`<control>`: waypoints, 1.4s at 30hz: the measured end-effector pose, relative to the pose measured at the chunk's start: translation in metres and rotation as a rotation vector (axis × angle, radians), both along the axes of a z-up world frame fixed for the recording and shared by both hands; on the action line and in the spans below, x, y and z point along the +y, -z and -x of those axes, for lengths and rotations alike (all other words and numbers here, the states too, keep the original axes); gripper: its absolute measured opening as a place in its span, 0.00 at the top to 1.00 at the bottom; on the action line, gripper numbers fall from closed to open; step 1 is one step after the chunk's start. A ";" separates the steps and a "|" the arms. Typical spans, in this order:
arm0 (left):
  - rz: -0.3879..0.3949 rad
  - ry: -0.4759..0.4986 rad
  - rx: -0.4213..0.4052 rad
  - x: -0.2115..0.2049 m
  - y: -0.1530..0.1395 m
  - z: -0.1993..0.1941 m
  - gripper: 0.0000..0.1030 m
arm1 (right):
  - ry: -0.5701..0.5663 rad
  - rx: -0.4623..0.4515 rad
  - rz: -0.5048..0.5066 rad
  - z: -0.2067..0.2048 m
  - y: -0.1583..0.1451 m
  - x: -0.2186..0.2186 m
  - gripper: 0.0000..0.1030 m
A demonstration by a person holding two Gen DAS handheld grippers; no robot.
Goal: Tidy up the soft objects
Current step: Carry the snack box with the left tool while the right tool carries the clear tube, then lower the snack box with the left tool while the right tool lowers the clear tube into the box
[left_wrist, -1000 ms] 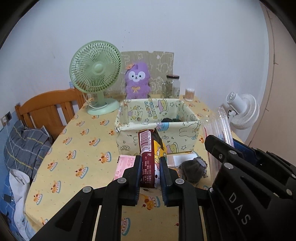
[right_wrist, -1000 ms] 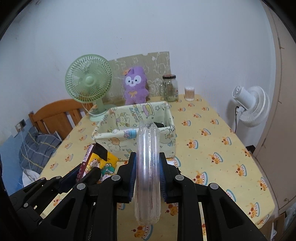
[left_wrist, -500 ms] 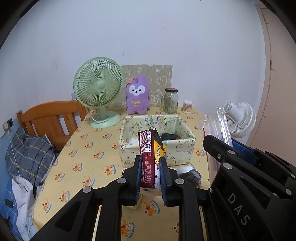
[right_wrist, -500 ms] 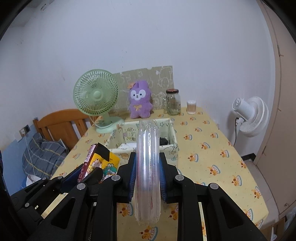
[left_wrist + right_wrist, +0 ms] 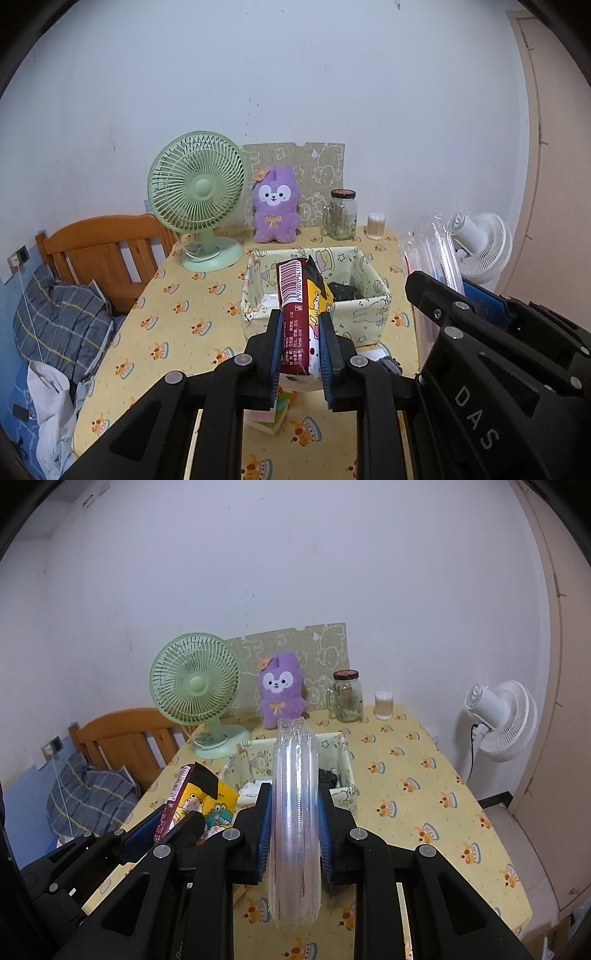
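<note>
My left gripper [image 5: 300,354] is shut on a snack packet [image 5: 301,314], maroon with a barcode and a yellow cartoon front, held upright well above the table. It also shows in the right wrist view [image 5: 199,797]. My right gripper [image 5: 295,827] is shut on a clear plastic zip bag [image 5: 295,812], held on edge; it appears at the right of the left wrist view [image 5: 432,266]. A patterned fabric storage box [image 5: 369,310] stands on the table ahead, with dark cloth [image 5: 343,290] inside. A purple plush toy [image 5: 275,206] sits at the back.
A green desk fan [image 5: 197,195], a glass jar [image 5: 341,214] and a cotton swab cup [image 5: 376,226] stand at the back. A pink pack [image 5: 271,411] and a grey soft item [image 5: 391,363] lie under the grippers. A wooden chair [image 5: 107,251] stands left, a white fan [image 5: 498,716] right.
Both grippers have risen and pulled back from the table with their loads; the box and the back row look smaller and further away.
</note>
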State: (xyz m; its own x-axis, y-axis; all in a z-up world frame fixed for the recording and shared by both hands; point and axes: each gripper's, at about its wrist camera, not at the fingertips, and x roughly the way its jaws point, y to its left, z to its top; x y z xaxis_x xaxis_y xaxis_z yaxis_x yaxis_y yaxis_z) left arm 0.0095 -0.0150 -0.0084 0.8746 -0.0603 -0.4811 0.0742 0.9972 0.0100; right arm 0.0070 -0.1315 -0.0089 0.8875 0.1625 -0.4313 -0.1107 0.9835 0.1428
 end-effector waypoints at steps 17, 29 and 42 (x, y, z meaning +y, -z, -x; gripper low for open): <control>-0.002 -0.004 -0.004 0.001 -0.007 -0.032 0.84 | -0.006 -0.005 0.008 -0.034 -0.006 0.003 0.75; 0.002 -0.009 -0.014 0.003 -0.011 -0.060 0.84 | -0.007 -0.016 0.005 -0.064 -0.010 0.003 0.75; 0.003 -0.023 -0.001 0.003 -0.006 -0.092 0.84 | -0.006 0.000 -0.003 -0.099 -0.007 0.004 0.75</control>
